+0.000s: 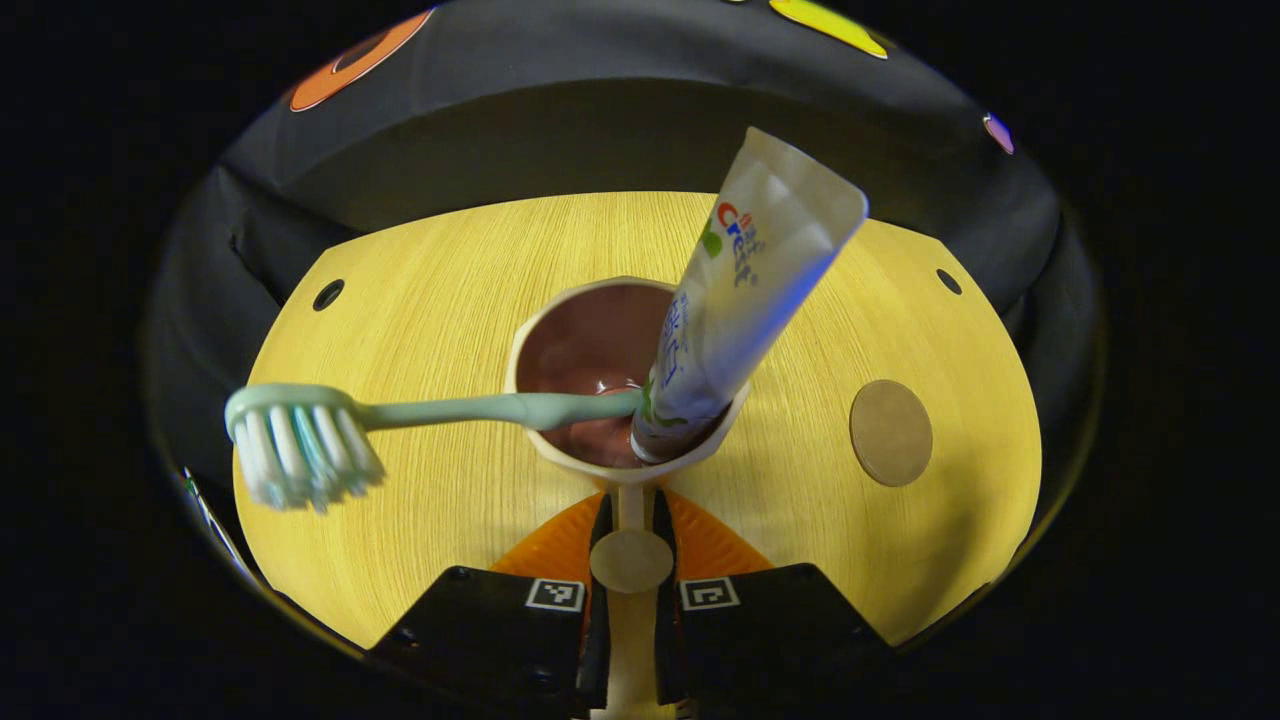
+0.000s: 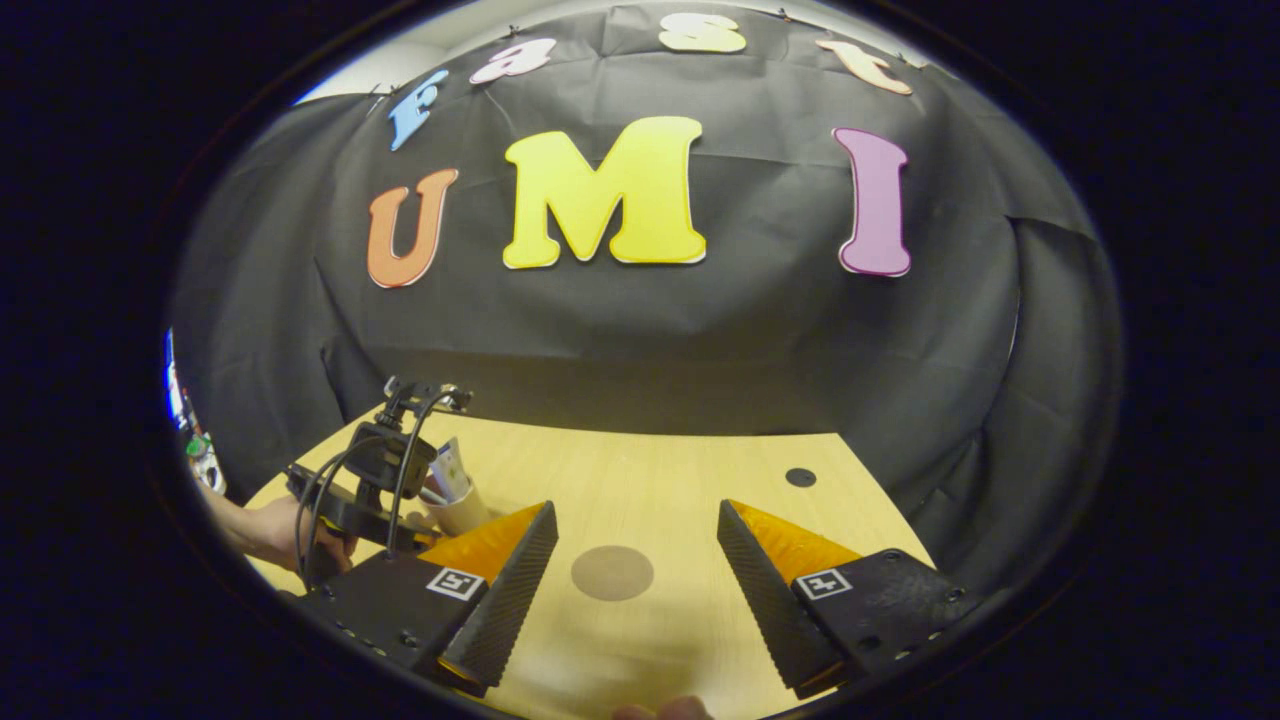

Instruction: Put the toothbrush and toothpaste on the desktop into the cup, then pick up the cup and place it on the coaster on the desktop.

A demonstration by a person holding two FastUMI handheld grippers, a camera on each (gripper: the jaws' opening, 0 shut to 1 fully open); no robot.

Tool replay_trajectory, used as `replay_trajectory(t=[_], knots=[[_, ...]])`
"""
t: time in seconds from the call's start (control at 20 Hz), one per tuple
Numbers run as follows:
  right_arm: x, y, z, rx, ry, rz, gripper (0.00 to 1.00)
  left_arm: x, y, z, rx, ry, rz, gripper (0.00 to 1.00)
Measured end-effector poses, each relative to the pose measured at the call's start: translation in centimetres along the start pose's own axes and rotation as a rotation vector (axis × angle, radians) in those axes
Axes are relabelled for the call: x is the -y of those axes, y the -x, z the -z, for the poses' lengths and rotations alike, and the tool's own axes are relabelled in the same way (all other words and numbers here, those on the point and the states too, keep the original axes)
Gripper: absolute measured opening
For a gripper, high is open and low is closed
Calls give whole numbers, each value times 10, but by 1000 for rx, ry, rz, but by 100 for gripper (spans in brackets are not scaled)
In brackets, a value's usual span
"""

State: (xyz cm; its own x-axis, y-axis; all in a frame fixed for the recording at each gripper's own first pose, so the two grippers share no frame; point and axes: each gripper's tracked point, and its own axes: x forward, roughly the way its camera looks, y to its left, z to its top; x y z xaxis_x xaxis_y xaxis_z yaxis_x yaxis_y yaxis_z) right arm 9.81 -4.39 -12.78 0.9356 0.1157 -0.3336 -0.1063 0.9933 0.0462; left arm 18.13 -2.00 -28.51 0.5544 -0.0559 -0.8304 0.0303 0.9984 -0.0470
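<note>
Here, cup (image 1: 620, 375) handle between left jaws

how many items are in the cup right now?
2. The toothpaste stands tilted against the cup rim's right side; the toothbrush leans out left, bristle head over the desktop. Anything small at the bottom could be hidden.

Overhead light falls bright and warm on the surface (image 1: 450, 300), with glare at frame centre in the left gripper view. The toothbrush (image 1: 300, 440) bristles at left are softly blurred. Fisheye bending curves all edges; the booth wall stays dim.
</note>
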Motion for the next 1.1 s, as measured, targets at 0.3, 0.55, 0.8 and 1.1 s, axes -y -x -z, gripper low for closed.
replay_trajectory(t=[0.3,0.55,0.8,1.1], knots=[[6,6,1,5,-12,7,97,9,17,-11,54,-8,-24,19],[19,20,0,27,-19,23,98,26,29,-19,84,-27,-7,19],[53,43,3,48,-25,81,97,86,31,-19,90,-51,51,19],[108,70,17,42,-43,161,97,156,31,-19,87,-96,113,19]])
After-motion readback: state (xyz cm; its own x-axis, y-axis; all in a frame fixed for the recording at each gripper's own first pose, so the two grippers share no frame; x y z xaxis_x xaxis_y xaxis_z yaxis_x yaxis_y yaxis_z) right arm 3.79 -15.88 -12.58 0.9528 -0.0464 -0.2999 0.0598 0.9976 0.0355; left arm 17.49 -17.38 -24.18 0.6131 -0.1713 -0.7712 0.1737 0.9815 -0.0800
